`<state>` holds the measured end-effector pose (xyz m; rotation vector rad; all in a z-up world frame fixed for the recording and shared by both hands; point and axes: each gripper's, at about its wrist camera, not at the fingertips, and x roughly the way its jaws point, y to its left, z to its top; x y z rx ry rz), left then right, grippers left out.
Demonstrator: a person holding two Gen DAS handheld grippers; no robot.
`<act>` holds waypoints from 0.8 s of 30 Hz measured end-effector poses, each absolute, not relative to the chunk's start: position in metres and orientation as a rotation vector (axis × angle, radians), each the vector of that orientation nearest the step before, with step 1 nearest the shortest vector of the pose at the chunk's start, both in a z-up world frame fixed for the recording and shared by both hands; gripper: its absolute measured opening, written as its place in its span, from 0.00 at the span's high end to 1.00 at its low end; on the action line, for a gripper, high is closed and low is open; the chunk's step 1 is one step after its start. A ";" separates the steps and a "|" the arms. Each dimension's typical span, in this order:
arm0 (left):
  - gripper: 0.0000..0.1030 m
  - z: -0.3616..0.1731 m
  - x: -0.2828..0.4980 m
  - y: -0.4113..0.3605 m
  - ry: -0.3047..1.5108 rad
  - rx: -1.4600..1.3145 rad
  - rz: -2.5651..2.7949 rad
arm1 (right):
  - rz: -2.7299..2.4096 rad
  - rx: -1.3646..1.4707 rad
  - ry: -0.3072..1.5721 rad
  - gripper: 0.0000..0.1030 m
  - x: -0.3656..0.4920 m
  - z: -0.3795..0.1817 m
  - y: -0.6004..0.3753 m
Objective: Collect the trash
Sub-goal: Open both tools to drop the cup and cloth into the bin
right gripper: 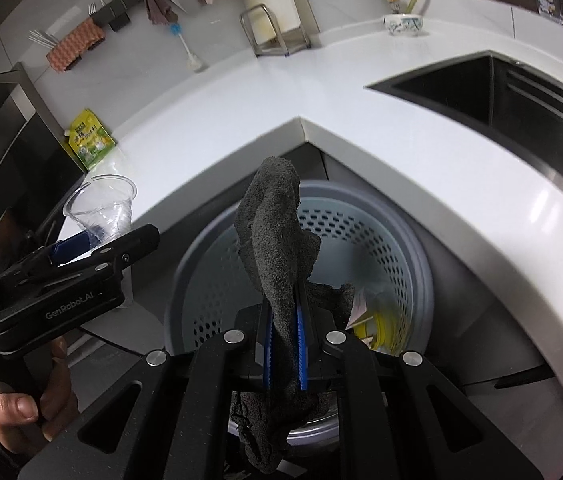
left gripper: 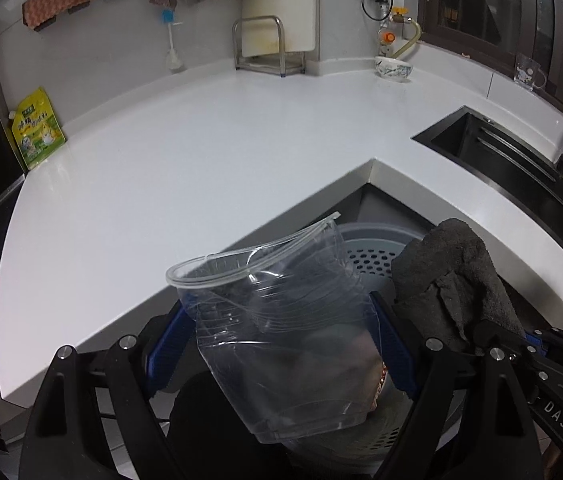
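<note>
Left wrist view, left gripper [left gripper: 281, 344] clenched on a crushed clear plastic cup [left gripper: 273, 320] between its blue pads, right gripper [right gripper: 284, 344] pinched a dark grey rag [right gripper: 277, 248] upright, perforated grey bin [right gripper: 409, 248] sat just beyond both jaws, under the white counter [left gripper: 201, 152] corner.

Right gripper [right gripper: 284, 344] clamped on dark rag [right gripper: 277, 248] above perforated grey basket [right gripper: 413, 264], left gripper [right gripper: 77, 246] with clear cup [right gripper: 103, 208] alongside.

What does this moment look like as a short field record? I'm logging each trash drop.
left gripper: shut on crushed clear cup
right gripper: shut on dark cloth
bin: grey, perforated, below both grippers
bin contents: yellow item, paper scrap
counter: white, L-shaped
drop: not yet done
</note>
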<state>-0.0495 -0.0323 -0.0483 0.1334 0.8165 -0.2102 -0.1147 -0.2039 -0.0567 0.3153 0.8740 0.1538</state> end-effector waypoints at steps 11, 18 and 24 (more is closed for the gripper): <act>0.14 -0.062 -0.045 -0.027 0.875 0.132 -0.185 | 0.142 0.279 0.871 0.57 -0.109 -0.058 -0.198; 0.09 -0.061 -0.045 -0.024 0.879 0.122 -0.177 | 0.131 0.271 0.855 0.56 -0.109 -0.055 -0.199; 0.09 -0.059 -0.045 -0.023 0.881 0.110 -0.170 | 0.121 0.280 0.859 0.56 -0.109 -0.056 -0.201</act>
